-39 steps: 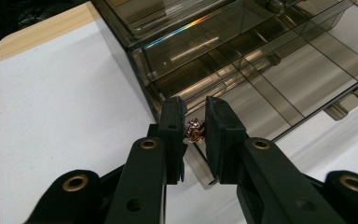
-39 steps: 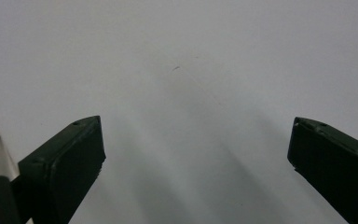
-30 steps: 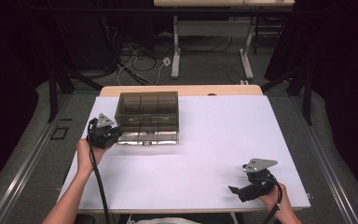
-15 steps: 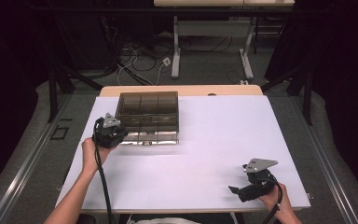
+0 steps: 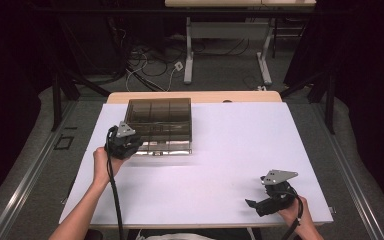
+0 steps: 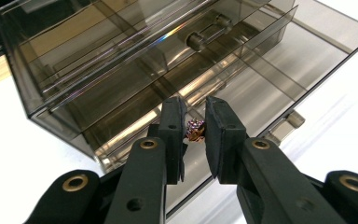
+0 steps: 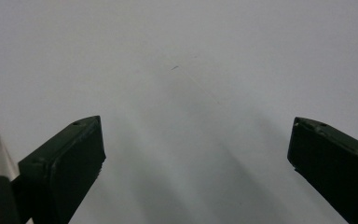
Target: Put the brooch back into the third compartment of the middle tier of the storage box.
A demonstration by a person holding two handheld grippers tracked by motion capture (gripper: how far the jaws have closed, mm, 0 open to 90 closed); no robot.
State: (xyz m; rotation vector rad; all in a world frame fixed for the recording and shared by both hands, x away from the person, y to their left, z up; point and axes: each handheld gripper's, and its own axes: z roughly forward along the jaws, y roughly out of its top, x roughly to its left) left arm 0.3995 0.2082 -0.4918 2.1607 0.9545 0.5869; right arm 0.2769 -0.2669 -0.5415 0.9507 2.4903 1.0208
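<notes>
White tabletop (image 5: 220, 150) is carrying a smoky clear drawer box (image 5: 160, 120) at its far left, where the left gripper (image 6: 195, 133) is pinching a small sparkly bead (image 6: 195, 130) just before the open drawer, while the right gripper (image 7: 196, 154) is resting well apart, jaws spread wide.

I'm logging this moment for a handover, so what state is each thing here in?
Left gripper: fingers closed on a small shiny purple-and-copper piece, over the organiser.
Small piece: pinched, off the table.
Smoked plastic organiser box: on the white table, near drawer pulled out.
Right gripper: fingers wide apart, nothing between them, just above the table's near right corner.
</notes>
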